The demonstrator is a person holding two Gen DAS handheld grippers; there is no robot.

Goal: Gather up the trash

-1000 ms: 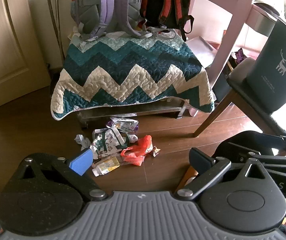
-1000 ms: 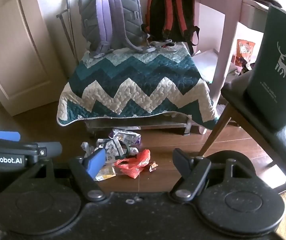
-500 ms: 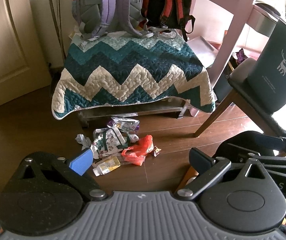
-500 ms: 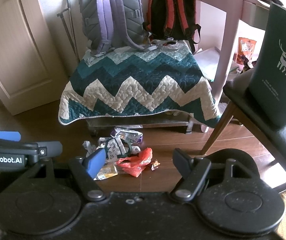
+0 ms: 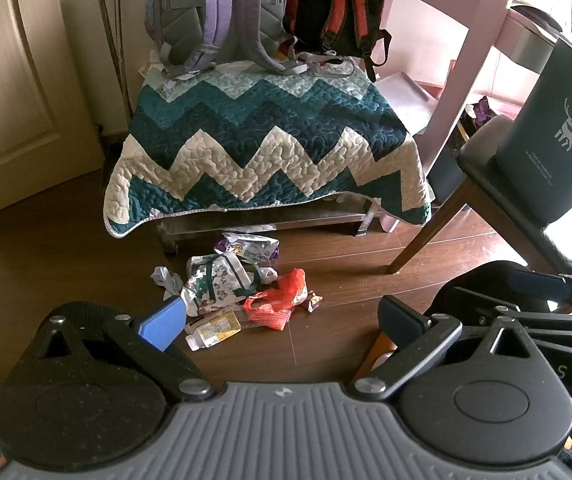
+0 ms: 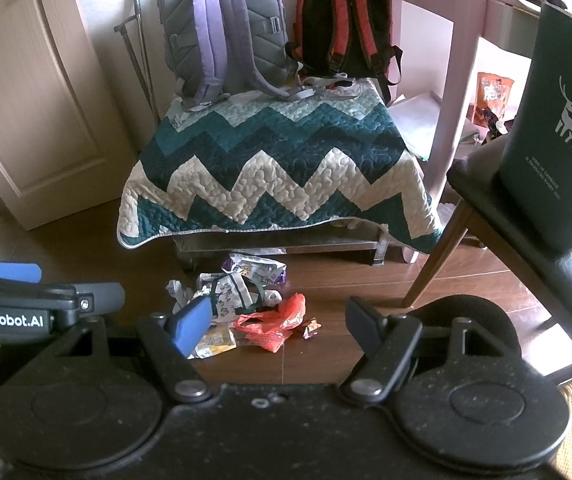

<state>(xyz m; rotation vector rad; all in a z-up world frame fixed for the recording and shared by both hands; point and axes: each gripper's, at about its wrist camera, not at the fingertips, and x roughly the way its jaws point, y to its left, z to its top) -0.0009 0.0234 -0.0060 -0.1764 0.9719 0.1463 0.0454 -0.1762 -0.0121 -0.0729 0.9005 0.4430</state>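
Both tongs are hovering above the wooden floor (image 5: 66, 248), each released and grasping nothing. The left tongs (image 5: 282, 316) and the right tongs (image 6: 278, 316) are standing side by side and pointing the same way, jaws spread wide.

The trash is lying on the floor just ahead of and below both, between them and the low bench. Nearest are a small yellow-labelled bottle (image 5: 214, 330) on its side, long axis running left to right, and a crumpled red plastic bag (image 5: 278, 300) touching it. A small foil wrapper (image 5: 314, 302) is sitting just right of the bag. Behind these are a printed white bag with dark green handles (image 5: 222, 280), a crumpled paper scrap (image 5: 166, 280) at its left and a purple snack packet (image 5: 252, 246) by the bench foot.

Judgement: the bottle lies toward the left pad, the bag and foil wrapper nearer centre; neither hand is clearly nearer.

Open floor is lying left of and in front of the heap. A chair leg (image 5: 425, 232) is limiting room at right; the zigzag quilt (image 5: 266, 152) is overhanging the bench edge behind. A dark green paper bag (image 6: 557, 128) is standing on the chair, possibly the receptacle.
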